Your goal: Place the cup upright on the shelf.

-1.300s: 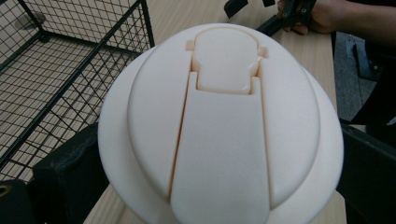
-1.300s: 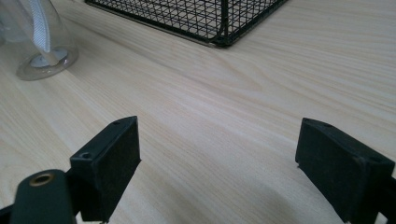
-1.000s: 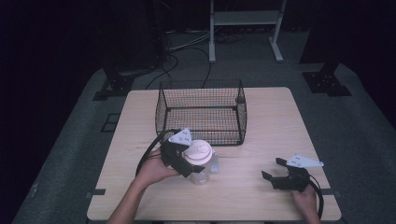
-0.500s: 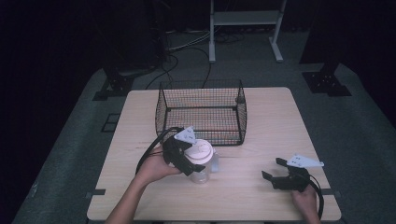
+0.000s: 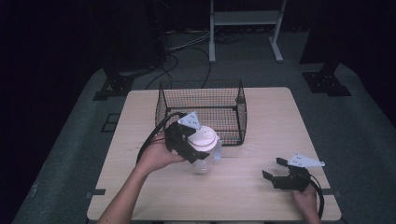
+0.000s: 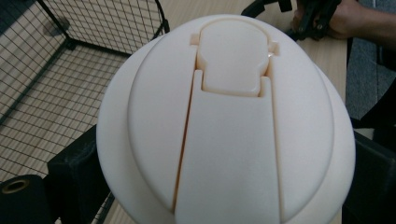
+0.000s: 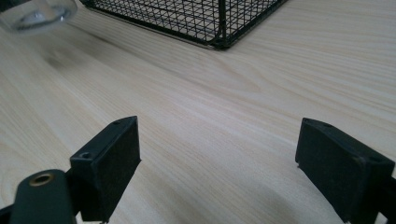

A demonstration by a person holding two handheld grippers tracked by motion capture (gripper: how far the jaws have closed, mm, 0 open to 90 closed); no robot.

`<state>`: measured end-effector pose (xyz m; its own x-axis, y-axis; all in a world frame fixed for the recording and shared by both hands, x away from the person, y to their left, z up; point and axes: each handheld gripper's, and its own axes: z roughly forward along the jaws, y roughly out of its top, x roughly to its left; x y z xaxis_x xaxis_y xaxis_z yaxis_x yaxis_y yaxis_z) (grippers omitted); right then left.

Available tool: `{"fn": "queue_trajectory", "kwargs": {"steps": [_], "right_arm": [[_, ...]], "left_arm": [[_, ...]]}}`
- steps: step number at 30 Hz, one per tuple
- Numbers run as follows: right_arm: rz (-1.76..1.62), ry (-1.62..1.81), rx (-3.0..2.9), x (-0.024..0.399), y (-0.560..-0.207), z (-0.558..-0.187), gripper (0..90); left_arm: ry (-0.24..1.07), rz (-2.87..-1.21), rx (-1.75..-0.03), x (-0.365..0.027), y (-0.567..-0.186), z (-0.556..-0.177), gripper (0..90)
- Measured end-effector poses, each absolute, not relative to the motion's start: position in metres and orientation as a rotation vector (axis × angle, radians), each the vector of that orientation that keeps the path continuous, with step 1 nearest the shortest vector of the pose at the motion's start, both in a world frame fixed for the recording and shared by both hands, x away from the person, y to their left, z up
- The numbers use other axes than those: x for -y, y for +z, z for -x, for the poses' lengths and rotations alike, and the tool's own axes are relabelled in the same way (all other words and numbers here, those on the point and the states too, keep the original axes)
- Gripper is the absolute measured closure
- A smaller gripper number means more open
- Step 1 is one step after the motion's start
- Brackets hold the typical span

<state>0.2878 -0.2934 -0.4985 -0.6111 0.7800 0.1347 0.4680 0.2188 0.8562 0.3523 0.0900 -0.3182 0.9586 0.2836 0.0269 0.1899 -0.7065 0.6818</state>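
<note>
A clear cup (image 5: 203,164) with a white domed lid (image 5: 204,137) is held tilted just above the table, right at the front wall of the black wire basket (image 5: 201,109). My left gripper (image 5: 198,144) is shut on the lid (image 6: 224,121), whose flip tab faces the camera, with a black jaw on either side of it. My right gripper (image 5: 275,169) rests low at the table's front right, its jaws wide open (image 7: 219,158) over bare wood with nothing between them. The cup's clear base (image 7: 37,14) appears at the top left of the right gripper view.
The basket (image 7: 187,18) stands empty at the middle back of the wooden table (image 5: 261,121), and its mesh floor (image 6: 70,70) shows behind the lid. The other hand with its gripper (image 6: 317,18) is seen far off. Dark floor, cables and stands surround the table.
My left gripper has lifted the cup and carried it a little farther toward the basket. The right gripper has stayed where it was.
</note>
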Motion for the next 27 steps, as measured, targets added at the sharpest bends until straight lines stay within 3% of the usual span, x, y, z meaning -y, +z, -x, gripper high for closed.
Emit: {"fn": "queue_trajectory", "kwargs": {"steps": [27], "right_arm": [[-1.169,1.337,-2.17,0.293,-0.499,-0.288,12.9]], "left_arm": [[0.217,-2.338,-0.344,-0.067,-0.233,-0.397,5.3]]}}
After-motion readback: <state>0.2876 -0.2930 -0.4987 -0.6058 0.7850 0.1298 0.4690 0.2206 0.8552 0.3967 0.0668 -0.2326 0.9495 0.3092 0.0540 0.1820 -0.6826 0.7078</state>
